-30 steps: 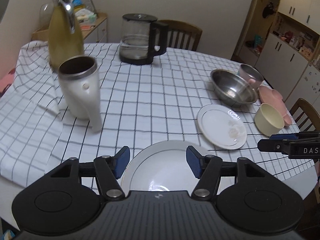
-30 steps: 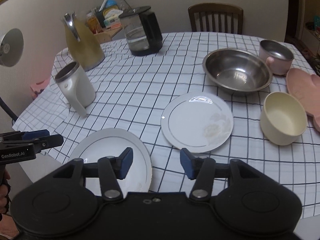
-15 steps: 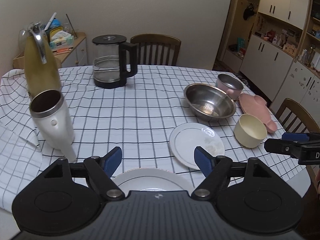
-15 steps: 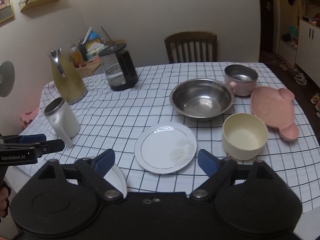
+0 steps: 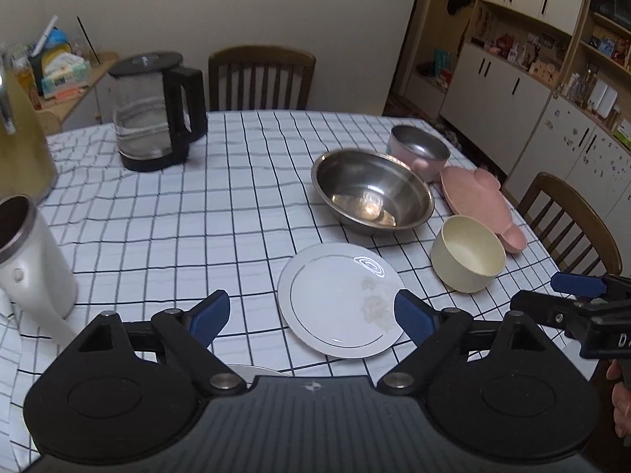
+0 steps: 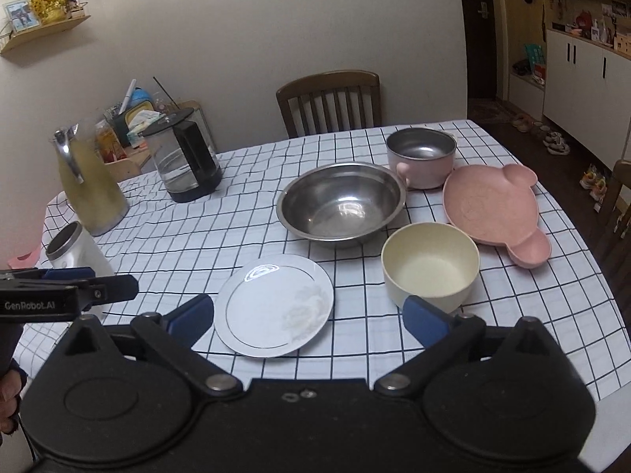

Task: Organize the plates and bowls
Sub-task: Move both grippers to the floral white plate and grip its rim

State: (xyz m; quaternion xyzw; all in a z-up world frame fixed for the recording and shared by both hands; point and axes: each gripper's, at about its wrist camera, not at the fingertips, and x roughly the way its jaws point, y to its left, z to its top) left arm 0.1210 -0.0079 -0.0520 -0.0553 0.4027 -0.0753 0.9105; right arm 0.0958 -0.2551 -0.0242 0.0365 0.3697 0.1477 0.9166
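Checked cloth covers the worktop (image 6: pixel 236 236), and the dishes sit toward its right side: white plate (image 6: pixel 274 305) nearest, cream bowl (image 6: pixel 430 266) just beside it, steel bowl (image 6: pixel 341 203) behind. Left tool (image 5: pixel 311 313) and right tool (image 6: pixel 307 317) hover above the near edge, jaws opening, nothing between them.

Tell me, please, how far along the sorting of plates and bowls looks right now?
Nothing looks stacked. The white plate, cream bowl, steel bowl, pink cup and pink tray sit separately. Both tools, left and right, are opening, empty. All grouping remains.
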